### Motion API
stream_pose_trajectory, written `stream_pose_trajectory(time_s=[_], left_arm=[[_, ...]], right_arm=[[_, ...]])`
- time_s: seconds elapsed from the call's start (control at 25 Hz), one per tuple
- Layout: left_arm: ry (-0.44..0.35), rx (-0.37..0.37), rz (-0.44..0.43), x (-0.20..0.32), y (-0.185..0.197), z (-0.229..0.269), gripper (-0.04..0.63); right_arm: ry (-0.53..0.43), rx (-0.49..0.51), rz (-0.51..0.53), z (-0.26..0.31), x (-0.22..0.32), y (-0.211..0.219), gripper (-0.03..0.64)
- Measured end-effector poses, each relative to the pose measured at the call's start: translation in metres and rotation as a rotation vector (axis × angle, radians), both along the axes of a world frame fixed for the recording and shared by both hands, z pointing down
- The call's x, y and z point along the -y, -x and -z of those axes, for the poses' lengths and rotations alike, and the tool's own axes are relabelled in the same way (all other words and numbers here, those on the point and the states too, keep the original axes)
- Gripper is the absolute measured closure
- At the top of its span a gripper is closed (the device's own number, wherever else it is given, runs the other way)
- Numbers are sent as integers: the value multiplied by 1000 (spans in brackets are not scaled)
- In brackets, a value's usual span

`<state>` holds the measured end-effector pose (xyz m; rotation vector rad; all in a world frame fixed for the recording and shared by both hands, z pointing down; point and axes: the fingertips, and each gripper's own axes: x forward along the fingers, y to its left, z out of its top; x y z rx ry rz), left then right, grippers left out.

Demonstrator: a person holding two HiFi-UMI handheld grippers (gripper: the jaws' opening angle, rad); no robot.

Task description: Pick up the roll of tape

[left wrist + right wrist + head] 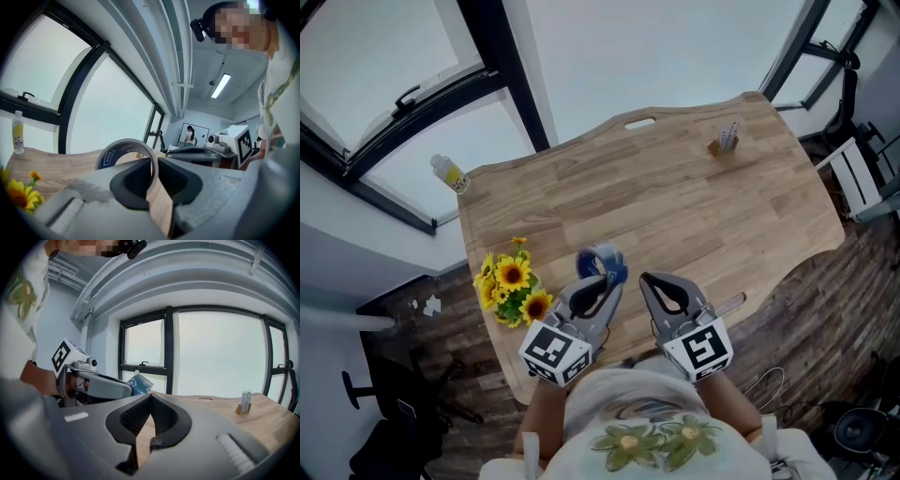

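The roll of tape [603, 262], blue with a pale outer band, is held upright above the wooden table [675, 187] near its front edge. My left gripper [602, 278] is shut on it, one jaw inside the ring and one outside, pinching the roll's wall [123, 152]. The right gripper view shows the tape [139, 383] past the left gripper's grey jaw. My right gripper [649, 280] hovers just right of the left one, jaws closed tip to tip with nothing between them [150, 397].
A bunch of artificial sunflowers [512, 286] lies at the table's front left. A small bottle [450, 173] stands at the far left corner. A small card stand [725, 139] sits far right. A person stands in the background [190, 134].
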<state>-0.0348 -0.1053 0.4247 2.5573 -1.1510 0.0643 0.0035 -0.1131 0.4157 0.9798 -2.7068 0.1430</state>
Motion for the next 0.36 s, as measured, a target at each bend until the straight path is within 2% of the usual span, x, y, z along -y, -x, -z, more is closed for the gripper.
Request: stream_pose_trajectory(time_s=[0.36], left_arm=[[2, 8, -6, 1, -1, -1, 540]], right_arm=[[3, 1, 0, -2, 0, 1, 618]])
